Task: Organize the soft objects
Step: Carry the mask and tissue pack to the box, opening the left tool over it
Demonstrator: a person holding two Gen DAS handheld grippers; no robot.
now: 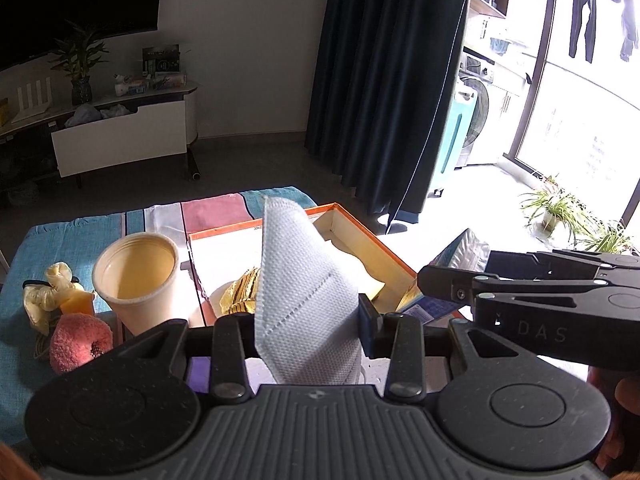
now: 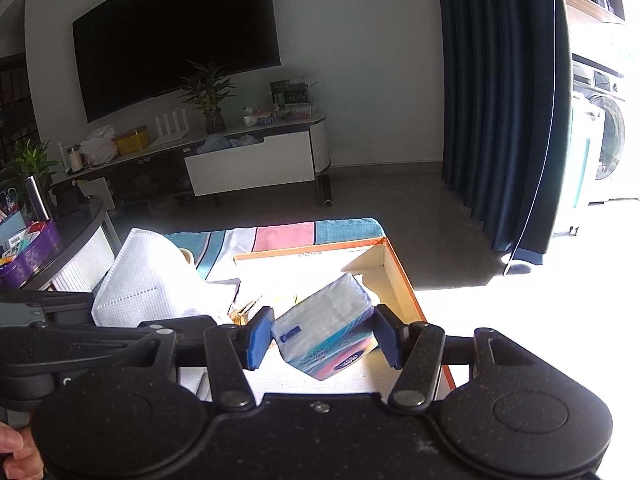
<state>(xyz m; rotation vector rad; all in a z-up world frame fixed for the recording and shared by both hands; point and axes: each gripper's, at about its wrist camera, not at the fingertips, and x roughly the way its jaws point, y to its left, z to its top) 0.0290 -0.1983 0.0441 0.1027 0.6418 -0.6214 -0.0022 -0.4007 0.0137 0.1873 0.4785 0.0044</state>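
While both grippers hang over the orange box [image 2: 400, 276] at centre frame, the left gripper [image 1: 308, 322] pinches a light, floppy face mask [image 1: 304, 280] by its lower fold, and the right gripper [image 2: 322, 338], half open, squeezes a soft tissue pack [image 2: 326, 326] across its middle.

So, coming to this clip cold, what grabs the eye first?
A white face mask stands upright in the left gripper, dominating that view. Beside it, the right gripper clamps a tilted tissue pack. Both hang over the open orange-rimmed box on the striped cloth.
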